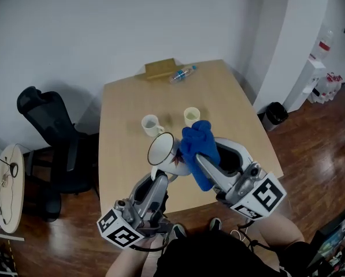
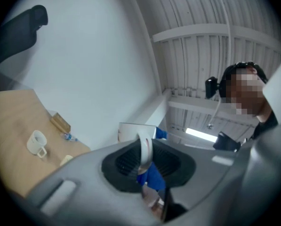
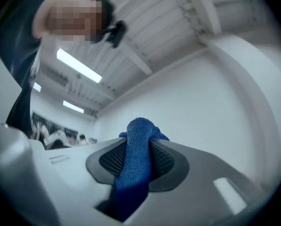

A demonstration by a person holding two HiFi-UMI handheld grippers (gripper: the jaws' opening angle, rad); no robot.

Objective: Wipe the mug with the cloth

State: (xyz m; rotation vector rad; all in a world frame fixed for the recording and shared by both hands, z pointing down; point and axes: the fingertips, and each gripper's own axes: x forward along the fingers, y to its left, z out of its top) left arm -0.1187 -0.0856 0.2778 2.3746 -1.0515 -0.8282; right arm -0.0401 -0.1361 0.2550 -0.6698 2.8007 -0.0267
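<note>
A white enamel mug (image 1: 163, 150) with a dark rim is held up over the table's near edge, tilted so its mouth faces up and left. My left gripper (image 1: 163, 175) is shut on its handle; in the left gripper view the white handle (image 2: 145, 149) stands clamped between the pads. My right gripper (image 1: 202, 157) is shut on a blue cloth (image 1: 196, 143), which bunches against the mug's right side. In the right gripper view the cloth (image 3: 138, 161) fills the gap between the jaws and hides the mug.
On the wooden table (image 1: 126, 103) stand a white mug (image 1: 151, 125) and a pale yellow mug (image 1: 191, 116). Farther back lie a plastic bottle (image 1: 182, 74) and a cardboard box (image 1: 159, 68). A black office chair (image 1: 54, 137) is at the left, a round side table (image 1: 7, 186) beyond it.
</note>
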